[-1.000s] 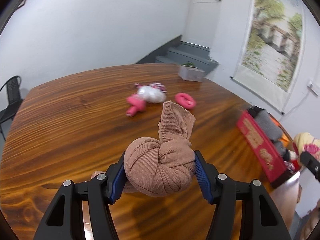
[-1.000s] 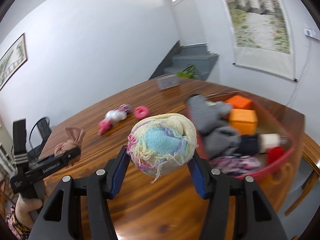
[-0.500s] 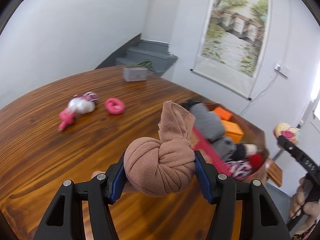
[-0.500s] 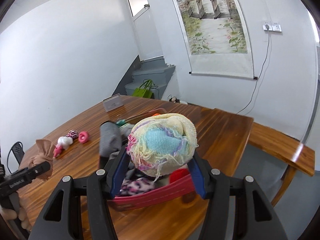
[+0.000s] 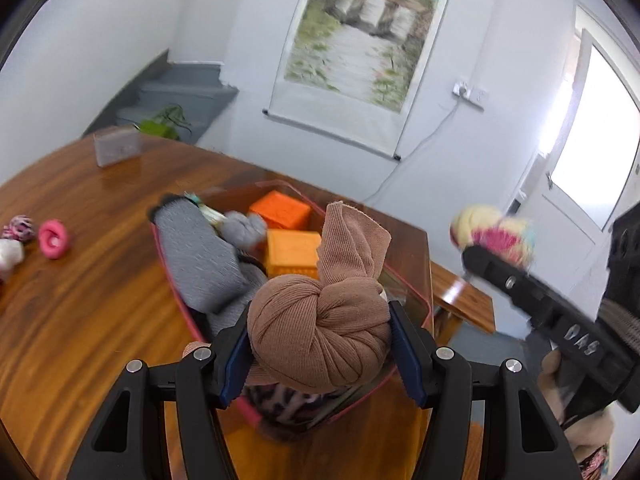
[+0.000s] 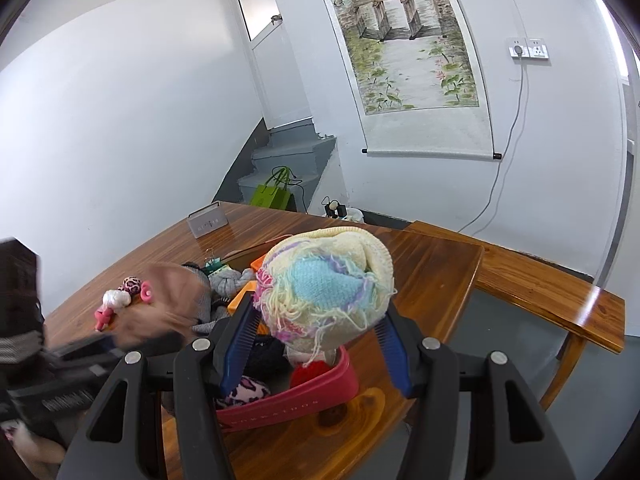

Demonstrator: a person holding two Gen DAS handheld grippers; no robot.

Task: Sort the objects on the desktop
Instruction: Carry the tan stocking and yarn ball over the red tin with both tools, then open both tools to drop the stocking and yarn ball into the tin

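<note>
My left gripper (image 5: 320, 346) is shut on a brown knotted sock ball (image 5: 316, 328) and hangs over the near end of the red storage box (image 5: 173, 280). My right gripper (image 6: 316, 334) is shut on a pastel knitted sock ball (image 6: 326, 288) above the box's red front wall (image 6: 316, 394). The box holds grey socks (image 5: 200, 260), orange blocks (image 5: 294, 258) and a leopard-print bundle (image 6: 244, 390). In the left wrist view the right gripper's black arm (image 5: 532, 300) shows at the right with the pastel ball (image 5: 496, 236). The left gripper appears blurred at the left of the right wrist view.
A pink ring (image 5: 54, 238), a white ball (image 6: 116, 299) and a pink toy lie on the wooden table (image 5: 80, 312) left of the box. A grey card holder (image 6: 208, 224) stands at the far edge. A wooden bench (image 6: 540, 292) runs along the right side.
Both grippers have swung right across the table and now hang over the red box. Each still holds its sock ball. The pink toys have slid to the left of both views.
</note>
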